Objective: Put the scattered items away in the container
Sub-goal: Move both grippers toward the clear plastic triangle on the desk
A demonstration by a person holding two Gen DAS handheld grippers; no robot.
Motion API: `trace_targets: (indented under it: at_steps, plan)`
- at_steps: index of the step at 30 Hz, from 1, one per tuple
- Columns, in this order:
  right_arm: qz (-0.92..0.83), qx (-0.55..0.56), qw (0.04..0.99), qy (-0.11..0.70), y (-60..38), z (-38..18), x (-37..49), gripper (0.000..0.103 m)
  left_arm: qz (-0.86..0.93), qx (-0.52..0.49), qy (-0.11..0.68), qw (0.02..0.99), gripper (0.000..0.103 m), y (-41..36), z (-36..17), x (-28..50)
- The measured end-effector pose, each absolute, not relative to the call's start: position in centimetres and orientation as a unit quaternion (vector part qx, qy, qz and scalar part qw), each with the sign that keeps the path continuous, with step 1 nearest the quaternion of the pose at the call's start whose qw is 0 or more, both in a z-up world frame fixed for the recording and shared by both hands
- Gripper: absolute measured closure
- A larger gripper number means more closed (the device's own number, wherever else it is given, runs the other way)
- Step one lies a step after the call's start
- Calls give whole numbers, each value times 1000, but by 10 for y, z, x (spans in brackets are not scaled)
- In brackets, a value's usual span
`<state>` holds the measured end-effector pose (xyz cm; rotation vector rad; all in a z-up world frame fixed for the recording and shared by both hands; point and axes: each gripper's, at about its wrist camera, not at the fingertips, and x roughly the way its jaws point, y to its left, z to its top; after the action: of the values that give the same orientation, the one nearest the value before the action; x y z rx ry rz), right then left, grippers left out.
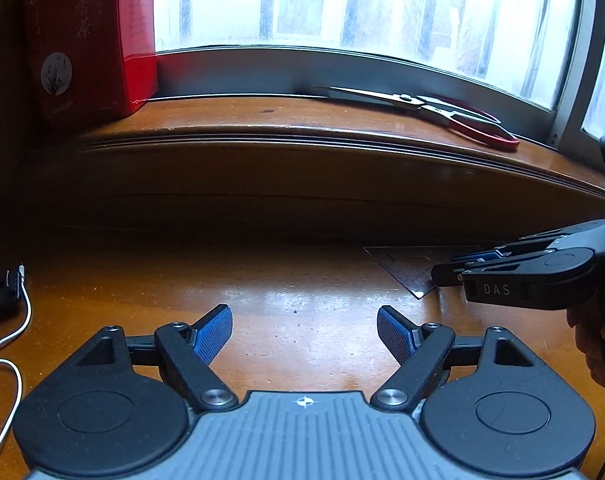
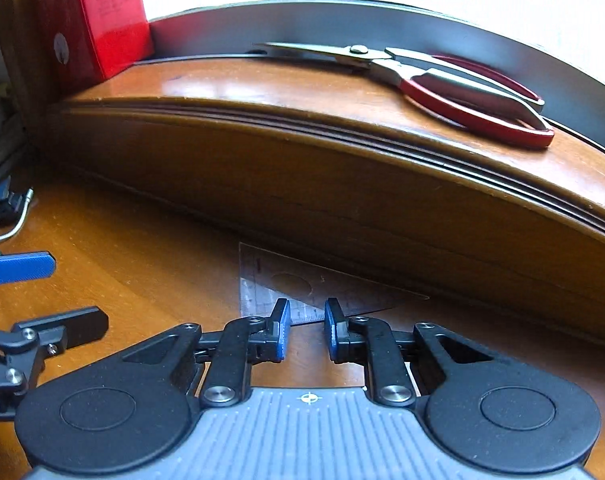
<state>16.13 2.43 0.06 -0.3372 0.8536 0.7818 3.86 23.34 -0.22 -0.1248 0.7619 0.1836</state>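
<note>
The left gripper (image 1: 304, 330) hangs over bare desk with its blue pads standing wide apart and nothing between them. Taking the clear set square (image 2: 298, 292) as the landmark and working left to right: well to its left, at the desk's edge, lies a white cable (image 1: 12, 354) by a dark plug; up on the raised wooden sill (image 2: 262, 92), behind and left of the set square, stands a red tea box (image 1: 82, 40); the set square itself lies flat on the desk (image 1: 302, 308), tight against the foot of that sill; above and to its right, on the sill, rest red-handled scissors (image 2: 442, 88), blades pointing left. The right gripper (image 2: 307, 330) is at the set square's near edge, its jaws drawn in to a narrow gap, with the ruled edge showing just ahead of the fingertips; whether the pads actually pinch the plastic I cannot tell. No container shows in either view. By my judgement the set square is light, thin, stiff and slick, and lying flush it offers no edge to pinch from above; it may skate or snap if levered hard. The likeliest hold is at the near ruled edge or a corner, once it is tipped or slid free of the desk.
</note>
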Motion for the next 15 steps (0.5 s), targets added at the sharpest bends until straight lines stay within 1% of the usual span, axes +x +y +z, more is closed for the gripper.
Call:
trace_targets:
  at_steps: [9, 15]
  plan:
    - [368, -190, 828, 378, 28, -2, 155, 80, 90, -62, 371, 922, 22, 234, -4, 39]
    - [364, -200, 820, 394, 26, -1, 150, 79, 89, -61, 367, 924, 21, 232, -2, 36]
